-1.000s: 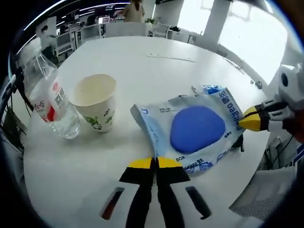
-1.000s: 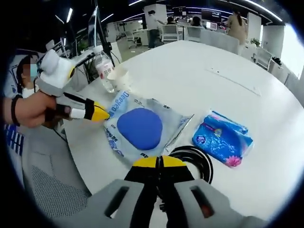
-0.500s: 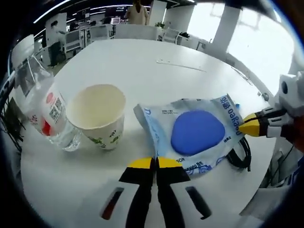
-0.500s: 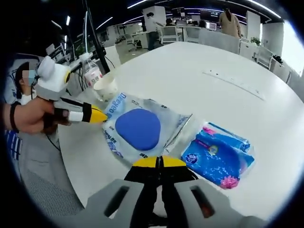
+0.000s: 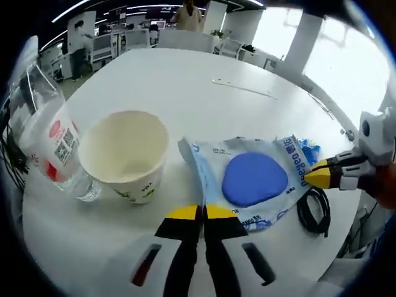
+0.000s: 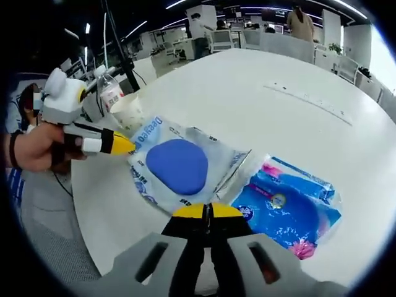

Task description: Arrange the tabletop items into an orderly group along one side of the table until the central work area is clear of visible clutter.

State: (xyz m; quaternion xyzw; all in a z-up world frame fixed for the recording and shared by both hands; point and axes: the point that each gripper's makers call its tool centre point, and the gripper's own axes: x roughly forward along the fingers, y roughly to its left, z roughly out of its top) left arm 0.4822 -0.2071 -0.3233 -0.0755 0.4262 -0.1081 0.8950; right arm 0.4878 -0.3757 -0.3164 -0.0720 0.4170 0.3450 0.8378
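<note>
Five items sit on the white bench (image 5: 185,80): a paper cup (image 5: 127,154) just beside a clear water bottle (image 5: 46,139), a clear packet with a blue pad (image 5: 250,179), a black cable coil (image 5: 314,211), and a blue tissue pack (image 6: 291,204) beside the packet. Left gripper (image 5: 201,213), jaws pressed together, pinches the packet's near edge; right gripper (image 6: 207,211), jaws likewise together, pinches the packet's opposite edge.

I see a clear pouch (image 5: 250,179) with blue lettering around a solid blue pad, mid-frame. At left stands a cream cup (image 5: 127,154) with green print, beside a red-labelled bottle (image 5: 49,145). The tissue pack (image 6: 288,207) at lower right is bright blue with pink flowers.
</note>
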